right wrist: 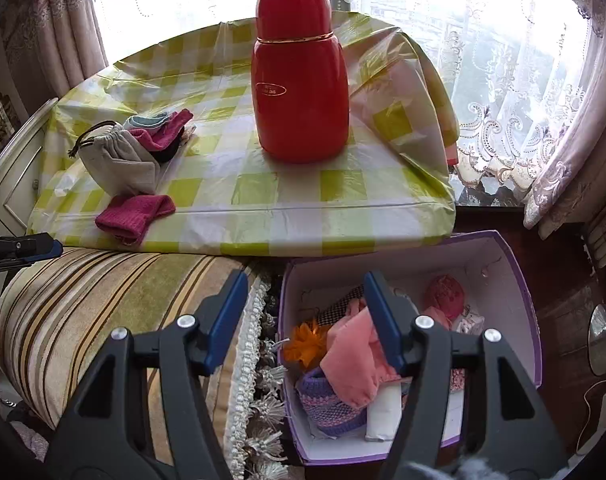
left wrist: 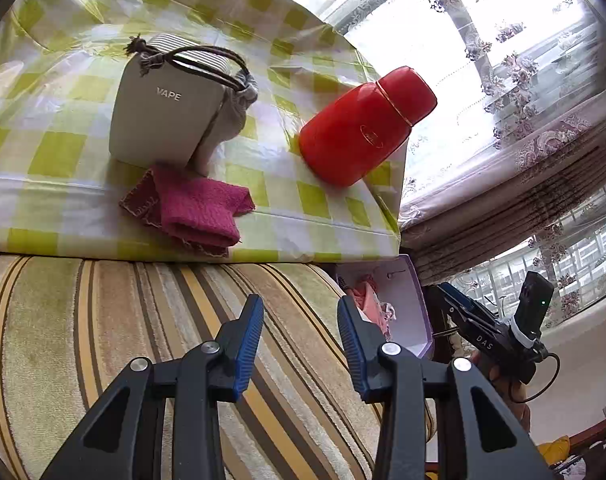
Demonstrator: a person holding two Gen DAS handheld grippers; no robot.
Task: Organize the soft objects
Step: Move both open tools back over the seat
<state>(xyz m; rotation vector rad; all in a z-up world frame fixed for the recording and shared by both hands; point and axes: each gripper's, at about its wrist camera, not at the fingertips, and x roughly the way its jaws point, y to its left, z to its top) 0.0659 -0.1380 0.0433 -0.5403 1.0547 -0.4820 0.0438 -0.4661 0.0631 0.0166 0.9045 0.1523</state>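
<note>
Both sets of fingers, left gripper [left wrist: 301,344] and right gripper [right wrist: 306,322], gape empty; the magenta cloth [left wrist: 191,210] lies folded and fuzzy on the tabletop [left wrist: 303,208].

Bystanders around the red flask

The red flask [right wrist: 299,76] stands upright on the green-checked tablecloth [right wrist: 263,188]. Left of it, on the same cloth, a grey box marked VAPE [left wrist: 163,108] stands upright. In front of the flask, below the cloth's edge, lies a striped cushion [right wrist: 103,300]. Behind the flask hang lace curtains [right wrist: 515,92] over bright windows.
</note>
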